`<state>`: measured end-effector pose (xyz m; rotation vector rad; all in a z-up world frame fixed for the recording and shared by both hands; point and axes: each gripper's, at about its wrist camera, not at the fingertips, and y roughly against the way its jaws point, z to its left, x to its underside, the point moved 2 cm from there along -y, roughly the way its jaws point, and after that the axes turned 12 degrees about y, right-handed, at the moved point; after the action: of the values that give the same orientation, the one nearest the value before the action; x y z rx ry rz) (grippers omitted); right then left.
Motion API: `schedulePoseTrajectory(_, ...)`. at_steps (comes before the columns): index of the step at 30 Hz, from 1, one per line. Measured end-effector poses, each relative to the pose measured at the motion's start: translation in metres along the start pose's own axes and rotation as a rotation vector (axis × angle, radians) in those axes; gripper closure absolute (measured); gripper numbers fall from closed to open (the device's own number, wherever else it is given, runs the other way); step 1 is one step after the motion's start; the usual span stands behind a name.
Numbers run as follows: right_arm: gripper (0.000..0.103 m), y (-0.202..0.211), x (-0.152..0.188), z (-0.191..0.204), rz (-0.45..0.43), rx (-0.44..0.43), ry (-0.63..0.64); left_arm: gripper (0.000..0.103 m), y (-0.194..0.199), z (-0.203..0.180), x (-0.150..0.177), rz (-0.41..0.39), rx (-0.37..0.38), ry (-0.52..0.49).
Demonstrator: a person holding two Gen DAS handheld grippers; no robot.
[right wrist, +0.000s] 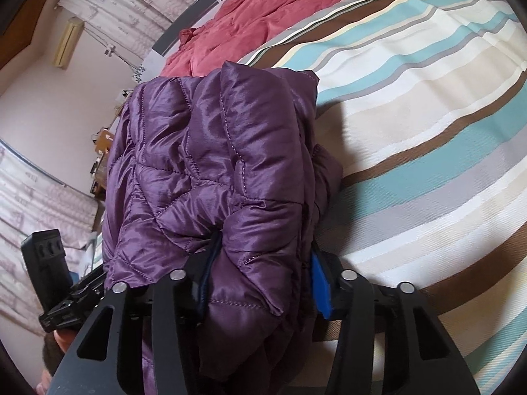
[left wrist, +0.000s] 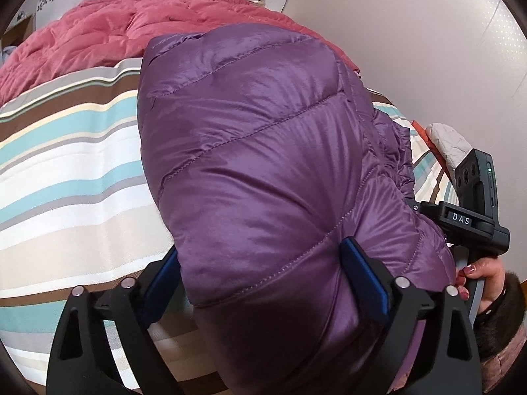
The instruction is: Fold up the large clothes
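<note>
Both tongs, left (left wrist: 263, 283) and "DAS"-labelled right (right wrist: 263, 276), clamp the shiny purple quilted jacket (left wrist: 263, 151) above the striped bedsheet (left wrist: 75, 177).

purple jacket (left wrist: 263, 164) lower part cut off, left gripper (left wrist: 263, 283) pads partly buried

1. The purple quilted jacket (left wrist: 263, 164) is glossy and puffy, with stitched diagonal panels.
2. It is bunched into thick folded layers (right wrist: 214, 171).
3. It seems lifted above the striped bed (left wrist: 66, 177), though contact underneath is hidden.
</note>
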<state>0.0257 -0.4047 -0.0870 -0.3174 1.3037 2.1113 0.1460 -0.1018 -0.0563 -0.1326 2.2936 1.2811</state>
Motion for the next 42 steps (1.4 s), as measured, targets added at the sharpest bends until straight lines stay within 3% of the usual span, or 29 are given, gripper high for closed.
schedulePoseTrajectory(10, 0.073, 0.010, -0.001, 0.010, -0.064, -0.008, 0.038, 0.038, 0.015, -0.015, 0.003, -0.077, -0.040, -0.040)
schedulePoseTrajectory(19, 0.079, 0.023, -0.005, 0.028, -0.118, 0.009, 0.094, 0.052, 0.030, -0.028, 0.002, -0.121, -0.079, -0.092)
schedulePoseTrajectory(30, 0.080, 0.035, -0.006, 0.041, -0.175, -0.017, 0.110, 0.056, 0.053, -0.038, 0.002, -0.184, -0.093, -0.136)
schedulePoseTrajectory(42, 0.080, 0.042, -0.021, 0.078, -0.237, -0.072, 0.161, 0.057, 0.094, -0.021, -0.003, -0.290, -0.097, -0.123)
